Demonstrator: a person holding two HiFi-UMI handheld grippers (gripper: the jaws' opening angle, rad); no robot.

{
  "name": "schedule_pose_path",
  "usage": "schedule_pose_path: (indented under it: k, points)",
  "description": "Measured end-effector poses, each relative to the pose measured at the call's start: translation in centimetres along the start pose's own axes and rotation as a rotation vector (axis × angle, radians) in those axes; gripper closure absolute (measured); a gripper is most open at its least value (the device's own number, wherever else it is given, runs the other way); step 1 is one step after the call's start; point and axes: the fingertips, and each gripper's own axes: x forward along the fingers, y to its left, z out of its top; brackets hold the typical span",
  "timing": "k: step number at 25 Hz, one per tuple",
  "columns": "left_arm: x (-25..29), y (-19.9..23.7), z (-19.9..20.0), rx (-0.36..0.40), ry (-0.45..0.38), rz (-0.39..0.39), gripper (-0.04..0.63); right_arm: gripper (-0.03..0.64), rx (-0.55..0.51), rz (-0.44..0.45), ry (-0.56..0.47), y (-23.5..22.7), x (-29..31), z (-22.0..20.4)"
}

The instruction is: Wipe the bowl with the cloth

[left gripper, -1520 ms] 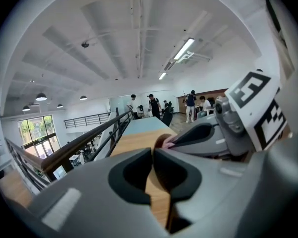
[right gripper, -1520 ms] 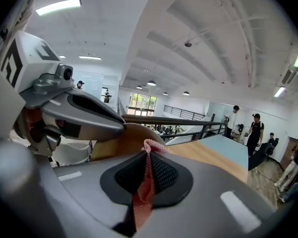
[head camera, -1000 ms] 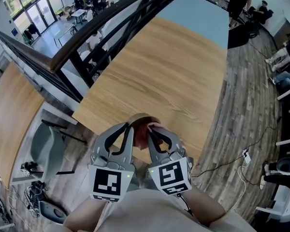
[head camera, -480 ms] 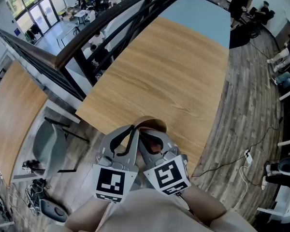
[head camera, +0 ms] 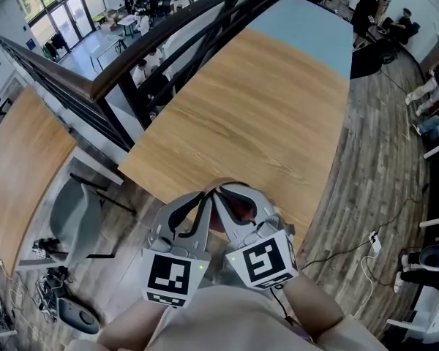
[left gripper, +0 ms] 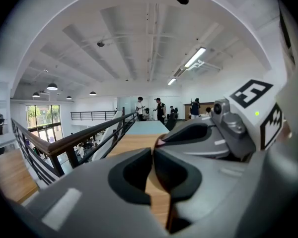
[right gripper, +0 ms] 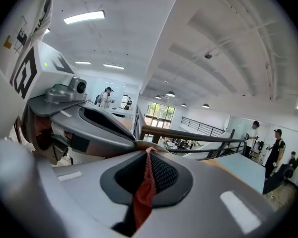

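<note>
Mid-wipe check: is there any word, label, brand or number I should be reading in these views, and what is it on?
No readable words, brands or numbers in any view.
left gripper's marker cube: a black-and-white square pattern only, no letters.
right gripper's marker cube: also a pattern only, no text.
faint marking on a white face of the left gripper's cube, seen in the right gripper view: too small and blurred to read.

Left tool [head camera: 203, 196] and right tool [head camera: 221, 193] side by side, tips close, both jaws closed
</note>
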Motion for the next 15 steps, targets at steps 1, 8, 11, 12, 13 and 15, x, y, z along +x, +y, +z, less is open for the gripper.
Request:
schedule_pose_path:
  k: [1,8,11,12,13,15]
  points:
    - [0.0,0.2,0.1,0.000,-0.002,0.005,0.578,0.603,-0.011,-0.007,-0.001,-0.2,0.0,0.1]
    - [-0.2,2.6,0.6,-0.015,-0.025,0.055,0.577,0.603,-0.018,-0.093,0.066,-2.9,-0.4,-1.0]
    - [-0.2,3.3,1.0,-0.033,-0.041,0.071,0.574,0.603,-0.017,-0.113,0.112,-3.5,-0.5,-2.1]
    - [-0.2,3.4,1.1,-0.035,-0.045,0.073,0.574,0.603,-0.015,-0.116,0.125,-3.5,-0.6,-2.4]
    - [-0.1,3.5,1.2,-0.035,-0.048,0.075,0.573,0.603,-0.012,-0.116,0.135,-3.5,-0.6,-2.8]
    - [-0.1,3.5,1.2,-0.034,-0.053,0.073,0.572,0.603,-0.008,-0.111,0.151,-3.2,-0.7,-3.4]
